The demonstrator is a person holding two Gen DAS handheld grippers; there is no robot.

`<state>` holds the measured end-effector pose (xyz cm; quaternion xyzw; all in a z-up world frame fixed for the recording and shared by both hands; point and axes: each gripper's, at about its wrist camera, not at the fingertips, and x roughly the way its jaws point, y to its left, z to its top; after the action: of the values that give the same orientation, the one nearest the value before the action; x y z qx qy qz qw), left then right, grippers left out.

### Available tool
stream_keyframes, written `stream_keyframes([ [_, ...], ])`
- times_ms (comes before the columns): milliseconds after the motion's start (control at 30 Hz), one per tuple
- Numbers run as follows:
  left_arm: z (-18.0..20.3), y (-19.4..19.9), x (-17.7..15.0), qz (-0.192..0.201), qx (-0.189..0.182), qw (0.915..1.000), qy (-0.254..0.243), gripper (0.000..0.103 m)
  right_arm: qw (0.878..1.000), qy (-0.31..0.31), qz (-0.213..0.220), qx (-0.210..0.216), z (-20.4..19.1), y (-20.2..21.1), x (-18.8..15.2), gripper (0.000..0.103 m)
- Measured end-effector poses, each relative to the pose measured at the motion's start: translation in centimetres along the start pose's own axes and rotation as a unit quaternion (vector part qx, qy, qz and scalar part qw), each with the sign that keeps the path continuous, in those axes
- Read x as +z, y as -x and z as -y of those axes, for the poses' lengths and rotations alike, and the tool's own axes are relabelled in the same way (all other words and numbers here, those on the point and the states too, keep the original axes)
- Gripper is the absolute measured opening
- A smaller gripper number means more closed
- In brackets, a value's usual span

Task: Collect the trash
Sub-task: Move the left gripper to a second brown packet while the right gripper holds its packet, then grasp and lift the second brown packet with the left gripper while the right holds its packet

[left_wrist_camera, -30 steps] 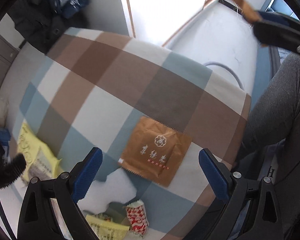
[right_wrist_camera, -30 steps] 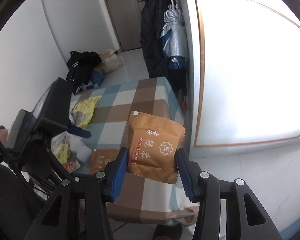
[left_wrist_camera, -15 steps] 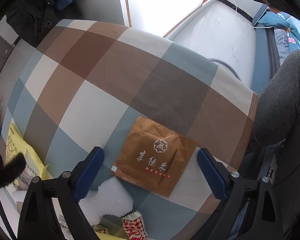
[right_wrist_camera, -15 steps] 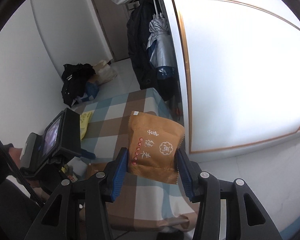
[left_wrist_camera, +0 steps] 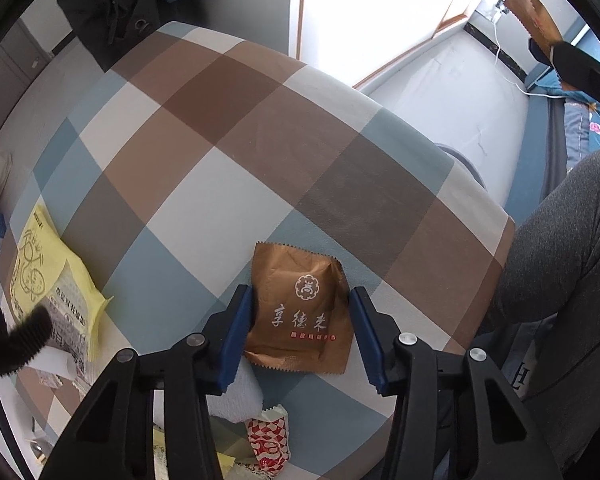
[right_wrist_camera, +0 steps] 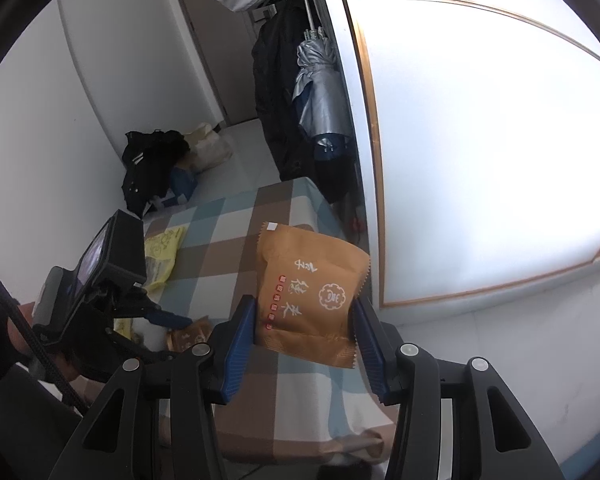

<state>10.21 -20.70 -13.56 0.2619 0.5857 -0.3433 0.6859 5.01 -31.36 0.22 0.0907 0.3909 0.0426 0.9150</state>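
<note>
A brown snack packet [left_wrist_camera: 296, 320] lies near the front edge of the checked table [left_wrist_camera: 220, 140]. My left gripper [left_wrist_camera: 301, 294] points straight down over it. Its jaws are closing, and both blue pads press the packet's sides so that it bulges upward. In the right wrist view this same left gripper [right_wrist_camera: 168, 316] and its packet [right_wrist_camera: 188, 336] show low on the left. My right gripper [right_wrist_camera: 304, 304] hangs in the air off the table's end, shut on a second brown packet [right_wrist_camera: 308, 292], which stands upright between the pads.
A yellow packet [left_wrist_camera: 48, 280], a white tissue wad [left_wrist_camera: 236, 392] and a red-and-white wrapper [left_wrist_camera: 268, 440] lie on the table's left and front. A person's grey-clad leg [left_wrist_camera: 560, 260] is beside the table. Dark bags [right_wrist_camera: 152, 168] sit on the floor and coats [right_wrist_camera: 284, 100] hang beyond.
The left jaws came in from wide apart to the packet's sides and squeezed it narrower. The right gripper kept its packet and stayed about where it was.
</note>
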Motion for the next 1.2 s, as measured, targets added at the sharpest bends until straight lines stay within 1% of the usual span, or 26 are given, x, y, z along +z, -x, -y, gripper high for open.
stream_keyframes([
  [67,-0.4,0.0,-0.2,0.003,-0.004,0.9999,0.015,0.045,1.000,0.003,-0.002,0.000,-0.2,-0.1,0.0,0.048],
  [100,-0.5,0.0,-0.4,0.005,-0.002,0.9997,0.022,0.038,1.000,0.004,-0.002,0.000,-0.3,-0.1,0.0,0.048],
  [200,-1.4,0.5,-0.6,0.008,-0.005,0.9988,0.048,0.032,1.000,0.007,-0.004,0.002,-0.5,-0.4,0.0,0.048],
  [267,-1.7,0.6,-0.7,0.010,-0.008,0.9980,0.063,0.031,1.000,0.007,-0.006,0.003,-0.6,-0.5,0.0,0.048],
  [333,-1.8,0.7,-0.9,0.013,-0.007,0.9976,0.068,0.030,1.000,0.009,-0.006,0.002,-0.7,-0.6,0.0,0.048],
  [400,-1.9,0.7,-1.1,0.011,-0.015,0.9974,0.070,0.031,1.000,0.010,-0.006,0.002,-0.7,-0.6,0.0,0.048],
  [467,-2.1,0.8,-1.4,0.006,-0.026,0.9969,0.074,0.035,1.000,0.007,-0.007,0.003,-0.6,-0.7,0.0,0.049],
  [500,-2.4,1.0,-1.5,0.004,-0.031,0.9968,0.073,0.045,1.000,0.005,-0.007,0.004,-0.5,-0.7,0.1,0.049],
  [533,-2.4,1.1,-1.4,0.001,-0.034,0.9968,0.073,0.057,1.000,0.003,-0.007,0.005,-0.5,-0.7,0.1,0.049],
  [567,-2.2,1.1,-1.5,0.000,-0.033,0.9969,0.072,0.062,1.000,0.001,-0.007,0.005,-0.5,-0.8,0.1,0.049],
  [600,-1.9,1.1,-1.5,-0.001,-0.029,0.9975,0.065,0.070,1.000,0.000,-0.008,0.005,-0.4,-0.8,0.2,0.049],
  [700,-0.7,0.3,-1.2,-0.002,0.003,0.9992,0.040,0.077,1.000,0.000,-0.009,0.006,-0.5,-0.9,0.2,0.049],
  [767,0.0,-0.1,-1.2,-0.004,0.021,0.9995,0.024,0.079,1.000,0.003,-0.008,0.007,-0.6,-0.8,0.1,0.049],
  [800,0.3,-0.3,-1.2,-0.001,0.025,0.9995,0.019,0.080,1.000,0.004,-0.007,0.007,-0.7,-0.8,0.1,0.049],
  [867,0.3,-0.4,-1.1,-0.003,0.023,0.9996,0.017,0.080,1.000,0.005,-0.006,0.008,-0.7,-0.7,0.1,0.049],
  [967,-0.1,-0.3,-0.3,-0.017,0.022,0.9993,0.025,0.076,1.000,0.001,-0.006,0.010,-0.6,-0.7,0.0,0.049],
  [1000,-0.2,-0.3,0.0,-0.017,0.022,0.9992,0.028,0.068,1.000,-0.001,-0.006,0.011,-0.5,-0.8,0.0,0.049],
  [1033,-0.2,-0.1,0.2,-0.016,0.021,0.9992,0.031,0.055,1.000,-0.003,-0.007,0.012,-0.5,-0.7,0.0,0.049],
  [1067,-0.3,0.0,0.5,-0.015,0.020,0.9991,0.034,0.049,1.000,-0.004,-0.007,0.012,-0.4,-0.7,0.0,0.049],
  [1100,-0.4,0.3,0.3,-0.016,0.018,0.9990,0.037,0.046,1.000,-0.006,-0.007,0.012,-0.3,-0.6,0.0,0.049],
  [1167,-0.4,0.4,0.3,-0.015,0.018,0.9989,0.041,0.044,1.000,-0.007,-0.006,0.011,-0.3,-0.6,0.0,0.049],
  [1200,-0.5,0.4,0.3,-0.015,0.017,0.9987,0.047,0.041,1.000,-0.008,-0.006,0.012,-0.2,-0.6,0.0,0.049],
])
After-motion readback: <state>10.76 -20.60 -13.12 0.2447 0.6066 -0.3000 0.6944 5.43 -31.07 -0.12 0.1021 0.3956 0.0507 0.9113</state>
